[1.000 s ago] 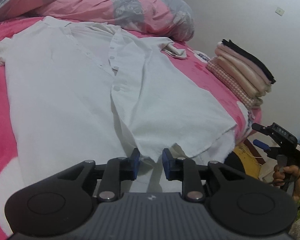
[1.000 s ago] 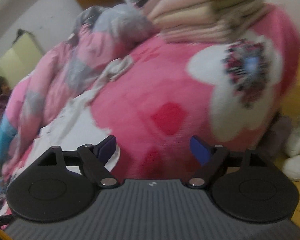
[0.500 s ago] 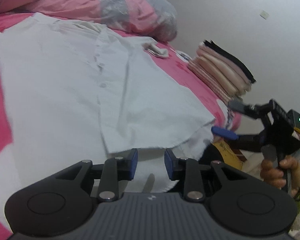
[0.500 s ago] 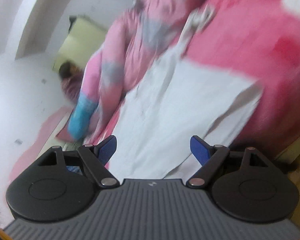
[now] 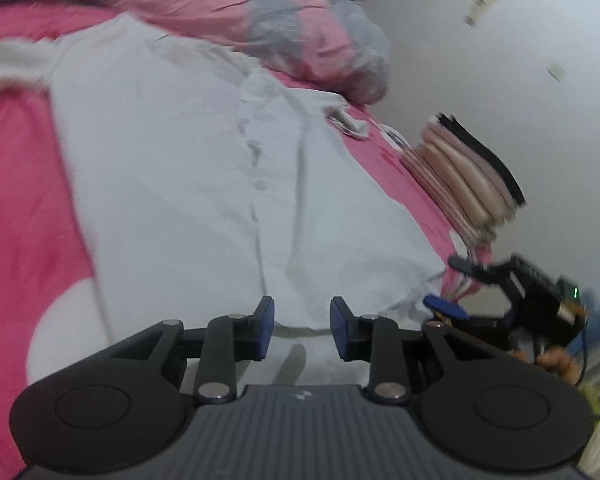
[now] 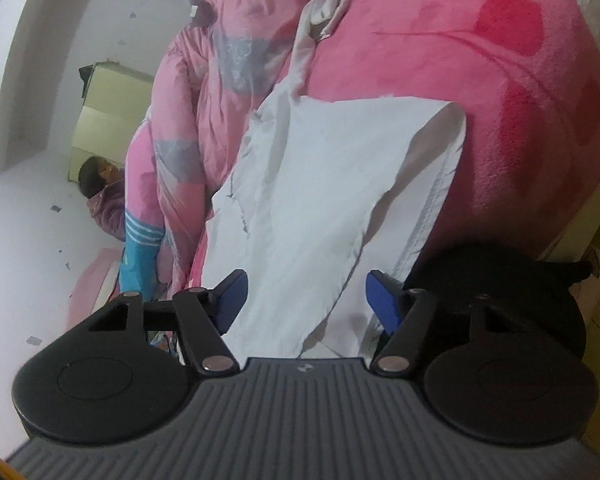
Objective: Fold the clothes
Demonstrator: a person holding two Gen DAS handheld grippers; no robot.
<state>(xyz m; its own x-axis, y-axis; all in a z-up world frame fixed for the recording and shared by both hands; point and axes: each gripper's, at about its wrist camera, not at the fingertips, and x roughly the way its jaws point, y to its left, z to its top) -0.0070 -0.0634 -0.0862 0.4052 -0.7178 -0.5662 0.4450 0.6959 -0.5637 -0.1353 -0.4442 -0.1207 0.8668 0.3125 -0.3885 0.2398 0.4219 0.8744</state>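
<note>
Right claw (image 6: 304,300) (spread, like the left claw (image 5: 302,330)) has swung over the white shirt (image 6: 300,208) hem

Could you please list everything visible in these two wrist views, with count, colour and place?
shirt: one, white, spread flat on the bed, hem towards the grippers
blanket: one, pink with white flower shapes, under the shirt
duvet: one, pink and grey, bunched at the far end of the bed
folded clothes: one stack, beige, pink and black, at the bed's right edge
bystander: one, purple top, by the far wall
left gripper: one, black with blue pads, open over the hem
right gripper: one, black with blue pads, open at the hem's right corner
hand: one, holding the right gripper
</note>
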